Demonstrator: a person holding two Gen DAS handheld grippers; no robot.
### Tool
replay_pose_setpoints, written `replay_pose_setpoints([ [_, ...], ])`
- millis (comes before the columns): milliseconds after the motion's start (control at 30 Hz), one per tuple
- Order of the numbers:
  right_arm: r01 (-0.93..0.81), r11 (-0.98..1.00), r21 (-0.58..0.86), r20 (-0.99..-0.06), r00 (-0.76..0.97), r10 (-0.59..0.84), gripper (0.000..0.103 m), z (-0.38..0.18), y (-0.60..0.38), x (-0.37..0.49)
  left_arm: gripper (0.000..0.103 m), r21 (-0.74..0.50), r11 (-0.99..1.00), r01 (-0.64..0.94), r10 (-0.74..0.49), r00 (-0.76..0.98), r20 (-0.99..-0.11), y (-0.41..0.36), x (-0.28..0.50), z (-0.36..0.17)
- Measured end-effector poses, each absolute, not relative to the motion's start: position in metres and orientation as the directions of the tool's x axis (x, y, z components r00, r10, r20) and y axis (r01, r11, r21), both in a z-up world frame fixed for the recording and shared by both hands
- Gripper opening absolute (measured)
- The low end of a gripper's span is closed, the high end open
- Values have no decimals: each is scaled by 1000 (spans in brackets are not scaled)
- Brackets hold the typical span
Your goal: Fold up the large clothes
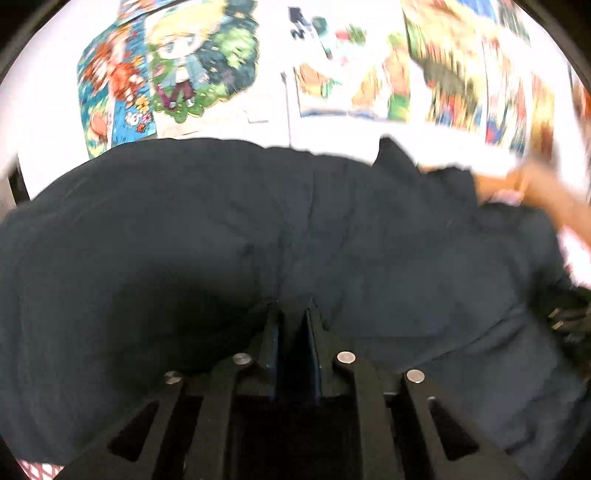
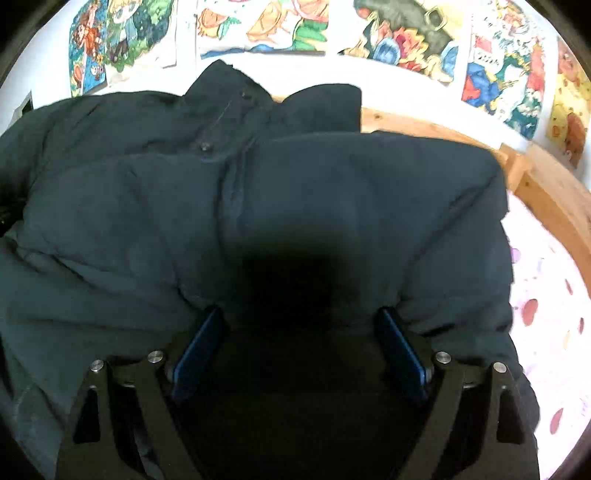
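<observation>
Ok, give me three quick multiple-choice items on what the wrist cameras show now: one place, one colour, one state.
1. Where do the cartoon posters hang?
A. white wall behind the bed
B. on the floor
C. on the coat

2. What colour is the large padded coat?
A. red
B. dark navy
C. yellow

3. How do the two tools stand?
A. both wide open
B. both shut
C. left shut on fabric, right open

Key: 1 A, the cartoon posters sit on the wall past the wooden bed frame. 2 B, the large padded coat is dark navy. 3 C, the left tool pinches cloth; the right tool gapes.
</observation>
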State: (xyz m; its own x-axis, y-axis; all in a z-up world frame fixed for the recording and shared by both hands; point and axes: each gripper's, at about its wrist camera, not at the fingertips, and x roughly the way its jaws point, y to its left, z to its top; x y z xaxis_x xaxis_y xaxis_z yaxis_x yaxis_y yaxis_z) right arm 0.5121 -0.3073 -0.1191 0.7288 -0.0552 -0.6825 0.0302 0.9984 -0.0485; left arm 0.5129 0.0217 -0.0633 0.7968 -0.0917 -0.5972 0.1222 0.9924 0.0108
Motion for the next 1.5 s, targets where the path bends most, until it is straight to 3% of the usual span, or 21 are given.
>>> replay_pose_setpoints([
  [133,98,990,99,-725,688,5,83,-91,-307,484,34,-162,978,132,-201,804,-560,53,484,-42],
  [167,88,987,132,-724,689,35,83,-82,-302,477,49,-196,972,132,-220,810,-544,60,474,-37],
  [200,71,987,146,-720,692,57,83,-74,-295,471,73,-224,966,128,-231,818,-527,69,462,-30],
  [267,37,992,122,-703,708,61,85,-58,-275,462,97,-256,961,104,-220,851,-477,82,436,-19],
  [367,-33,998,53,-662,747,60,94,-41,-241,454,101,-302,952,47,-180,885,-429,109,400,-6],
  [567,-160,985,66,-624,764,166,94,-29,-201,456,102,-452,870,-198,-39,886,-463,194,359,-13],
  [633,-186,982,42,-621,765,172,94,-30,-178,459,101,-497,804,-326,58,875,-481,226,352,-23],
  [700,-197,980,15,-616,771,164,94,-29,-155,464,100,-529,751,-395,77,848,-524,247,361,-33],
  [800,-195,981,12,-595,787,164,94,-29,-130,471,100,-641,659,-395,73,881,-468,268,366,-45],
  [933,-188,980,63,-548,814,191,94,-37,-112,488,100,-666,661,-345,37,902,-430,278,384,-47],
  [967,-185,981,56,-560,808,184,94,-44,-108,495,98,-672,657,-342,37,904,-425,280,387,-48],
  [1033,-171,985,-1,-592,794,137,94,-65,-97,506,84,-682,643,-349,33,902,-430,286,395,-51],
  [1200,-155,983,-100,-577,814,70,98,-95,-80,508,26,-707,616,-346,11,902,-432,295,387,-60],
  [1300,-157,984,-85,-572,816,81,98,-96,-82,505,12,-692,644,-325,10,908,-418,295,384,-52],
  [1500,-146,986,76,-595,787,162,98,-48,-119,471,9,-522,824,-221,24,934,-357,277,379,15],
])
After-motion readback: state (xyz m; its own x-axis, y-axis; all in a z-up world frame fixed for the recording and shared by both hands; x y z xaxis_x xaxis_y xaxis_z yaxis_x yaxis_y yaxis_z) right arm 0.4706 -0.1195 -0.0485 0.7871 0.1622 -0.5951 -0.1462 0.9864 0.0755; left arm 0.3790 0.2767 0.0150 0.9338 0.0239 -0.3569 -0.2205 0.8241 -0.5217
